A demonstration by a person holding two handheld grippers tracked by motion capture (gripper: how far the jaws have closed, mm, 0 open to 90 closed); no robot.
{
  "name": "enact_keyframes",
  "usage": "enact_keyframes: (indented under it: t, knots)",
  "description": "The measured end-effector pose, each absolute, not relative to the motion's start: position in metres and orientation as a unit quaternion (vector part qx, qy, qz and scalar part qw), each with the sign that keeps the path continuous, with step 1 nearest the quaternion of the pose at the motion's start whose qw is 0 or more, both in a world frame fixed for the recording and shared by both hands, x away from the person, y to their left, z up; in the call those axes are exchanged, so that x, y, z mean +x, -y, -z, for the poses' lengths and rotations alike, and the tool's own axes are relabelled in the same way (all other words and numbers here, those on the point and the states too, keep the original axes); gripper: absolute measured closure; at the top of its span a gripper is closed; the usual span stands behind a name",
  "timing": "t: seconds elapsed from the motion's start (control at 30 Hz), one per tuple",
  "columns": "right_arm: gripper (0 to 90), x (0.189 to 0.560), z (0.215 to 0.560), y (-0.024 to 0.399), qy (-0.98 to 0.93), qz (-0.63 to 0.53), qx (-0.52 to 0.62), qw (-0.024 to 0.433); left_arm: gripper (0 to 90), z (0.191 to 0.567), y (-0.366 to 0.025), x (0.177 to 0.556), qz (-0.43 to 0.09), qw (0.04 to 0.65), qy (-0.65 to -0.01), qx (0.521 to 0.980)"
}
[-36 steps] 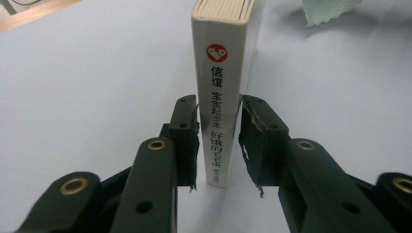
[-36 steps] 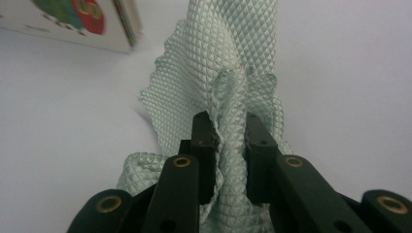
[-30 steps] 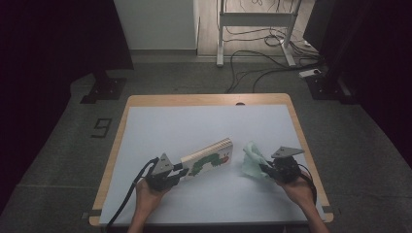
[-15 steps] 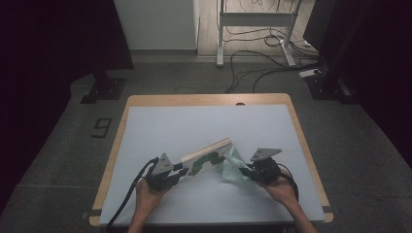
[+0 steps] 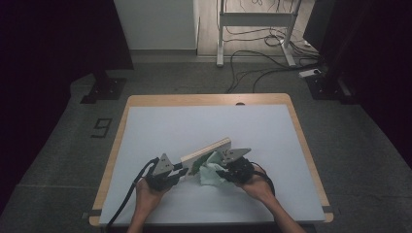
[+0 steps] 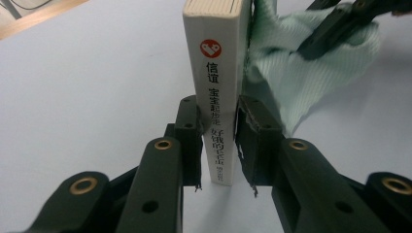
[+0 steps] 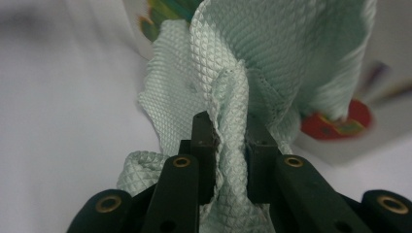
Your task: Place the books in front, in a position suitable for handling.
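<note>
Book held on edge for wiping. I keep the left hand-held gripper (image 6: 217, 141) clenched on the book (image 6: 218, 82), its two jaws pressing the front and back covers near the spine end, so that the book stands on its long edge on the tabletop (image 5: 160, 131) and cannot tip or slide while the other tool works against it. The spine, printed with a red mark and a column of characters, faces the left gripper view. In the high view the book (image 5: 206, 151) lies near the middle of the tabletop, somewhat toward the near edge, with its long axis running from the left hand-held gripper (image 5: 180, 171) diagonally away toward the far right corner; the free end points that way and the gripped end points toward the near left corner.

I keep the right hand-held gripper (image 7: 232, 145) clenched on a bunched fold of the pale green cloth (image 7: 272, 73), the waffle-textured fabric pinched between both jaws and spilling loosely around them. Holding it in a bunch gives a soft pad to press on the cover. The cloth (image 5: 210, 171) sits just beside the book on its right-hand face, touching the illustrated cover, and the right hand-held gripper (image 5: 228, 171) stands close behind it. I judge the step in hand to be wiping that cover along the book's length
</note>
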State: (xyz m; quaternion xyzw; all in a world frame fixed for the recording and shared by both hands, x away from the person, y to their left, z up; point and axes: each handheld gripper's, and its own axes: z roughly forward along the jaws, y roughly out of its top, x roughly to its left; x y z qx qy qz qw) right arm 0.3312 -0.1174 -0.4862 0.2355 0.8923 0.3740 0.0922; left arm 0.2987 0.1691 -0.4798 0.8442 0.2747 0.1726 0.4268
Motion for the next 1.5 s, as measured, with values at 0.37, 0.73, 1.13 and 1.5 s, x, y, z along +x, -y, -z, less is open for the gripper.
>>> enact_keyframes:
  t: [0.37,0.73,1.13,1.5]
  knots:
    - [76.9,0.332,0.489,0.075,-0.898,-0.380,0.199,0.093,71.6,0.480,-0.169,0.299,-0.176,0.426,-0.276,0.843]
    - [72.0,0.332,0.515,0.064,-0.902,-0.376,0.197,0.071,71.4,0.480,-0.169,0.299,-0.177,0.425,-0.275,0.844]
    - [38.2,0.328,0.483,0.079,-0.901,-0.383,0.188,0.075,70.8,0.481,-0.169,0.299,-0.178,0.426,-0.277,0.843]
    - [33.2,0.330,0.468,0.120,-0.887,-0.391,0.225,0.099,70.6,0.481,-0.168,0.299,-0.179,0.425,-0.278,0.842]
